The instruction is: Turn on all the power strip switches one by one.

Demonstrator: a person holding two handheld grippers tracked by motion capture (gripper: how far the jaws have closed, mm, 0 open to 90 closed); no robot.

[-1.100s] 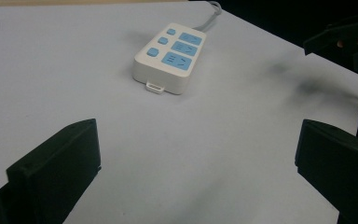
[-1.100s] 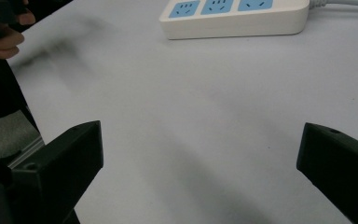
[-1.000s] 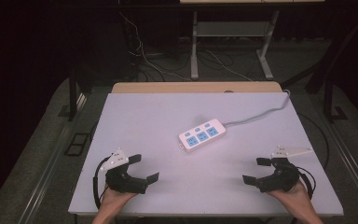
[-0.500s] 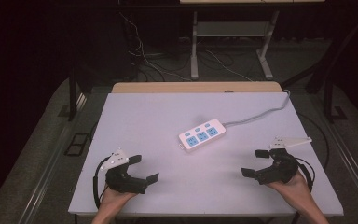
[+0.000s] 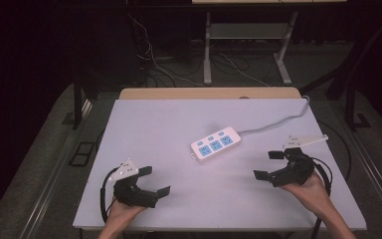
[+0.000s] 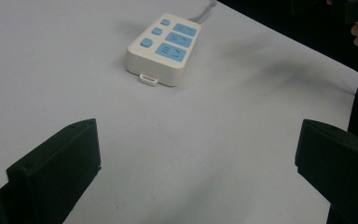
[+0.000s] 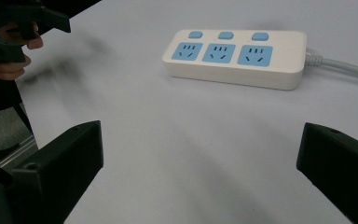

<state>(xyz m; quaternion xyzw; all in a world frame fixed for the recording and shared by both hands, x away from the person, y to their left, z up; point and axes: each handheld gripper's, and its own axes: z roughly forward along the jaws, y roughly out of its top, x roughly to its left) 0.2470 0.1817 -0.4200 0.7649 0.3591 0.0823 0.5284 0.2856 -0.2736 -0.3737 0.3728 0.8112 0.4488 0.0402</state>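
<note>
Bare table (image 5: 159,129) around power strip (image 5: 215,144)

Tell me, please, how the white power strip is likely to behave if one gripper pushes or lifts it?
The power strip looks like a rigid, flat plastic block, so it should probably slide rather than roll or tip. Its cord trails off the table's far right edge and would likely drag or swing it. The smooth casing may slip between open jaws.

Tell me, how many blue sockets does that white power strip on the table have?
3, in a row along the power strip: one at the free end, one in the middle, one nearest the cord. Each has a blue switch beside it.
</note>
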